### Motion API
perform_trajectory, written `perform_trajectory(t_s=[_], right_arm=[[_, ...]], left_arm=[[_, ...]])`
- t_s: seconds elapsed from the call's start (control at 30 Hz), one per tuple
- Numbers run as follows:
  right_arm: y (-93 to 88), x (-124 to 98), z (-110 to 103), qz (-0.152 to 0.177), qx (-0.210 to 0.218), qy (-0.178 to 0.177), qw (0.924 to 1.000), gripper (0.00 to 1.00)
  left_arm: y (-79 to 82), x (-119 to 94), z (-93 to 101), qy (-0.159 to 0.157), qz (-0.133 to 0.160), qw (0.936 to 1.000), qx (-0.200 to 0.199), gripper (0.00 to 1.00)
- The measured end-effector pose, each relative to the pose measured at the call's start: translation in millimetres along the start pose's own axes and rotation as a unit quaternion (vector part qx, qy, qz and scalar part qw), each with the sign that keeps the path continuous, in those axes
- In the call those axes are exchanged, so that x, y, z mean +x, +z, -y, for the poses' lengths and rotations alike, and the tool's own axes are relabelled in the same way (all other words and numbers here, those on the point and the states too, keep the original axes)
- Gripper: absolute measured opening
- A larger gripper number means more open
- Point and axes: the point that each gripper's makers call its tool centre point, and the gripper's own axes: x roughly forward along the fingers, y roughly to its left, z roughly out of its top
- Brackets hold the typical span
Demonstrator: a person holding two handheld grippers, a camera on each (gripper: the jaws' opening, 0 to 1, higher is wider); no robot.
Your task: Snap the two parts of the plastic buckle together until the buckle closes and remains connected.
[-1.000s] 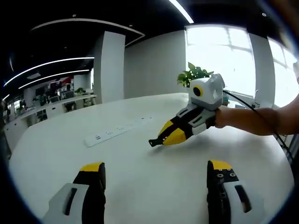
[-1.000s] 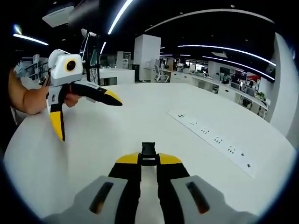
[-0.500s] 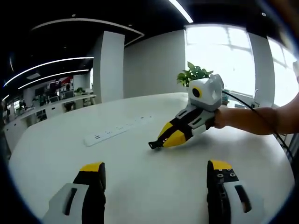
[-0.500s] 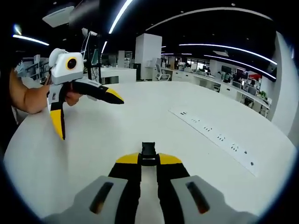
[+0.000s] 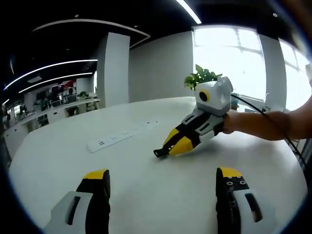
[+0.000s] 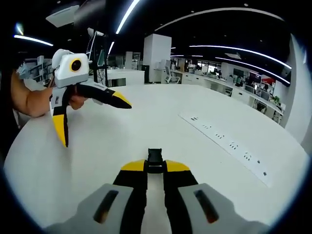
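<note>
Much bare table [image 5: 146, 195] around claws

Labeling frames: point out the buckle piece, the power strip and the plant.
buckle piece [image 6: 154, 161]: right gripper view, black body between the right tool's tips.
power strip [image 5: 122, 136]: left gripper view, middle of its white top face.
plant [image 5: 201, 77]: left gripper view, green leaves.

Right yellow-tipped black gripper [image 6: 155, 168] jaws clamped on small black plastic buckle piece [image 6: 155, 155], held by bare forearm [image 5: 265, 124]. Left yellow-tipped black gripper [image 5: 163, 178] jaws spread wide, nothing between, gripped by hand [image 6: 73, 101].
</note>
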Motion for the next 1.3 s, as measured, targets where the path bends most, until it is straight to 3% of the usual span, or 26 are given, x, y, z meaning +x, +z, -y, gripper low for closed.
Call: perform_trajectory(t_s=[1.3], right_arm=[[-7.7,5.1,-0.8,-0.001,0.007,0.009,0.9999,0.11]], left_arm=[[-3.8,1.8,1.7,-0.005,-0.004,1.0,-0.002,0.91]])
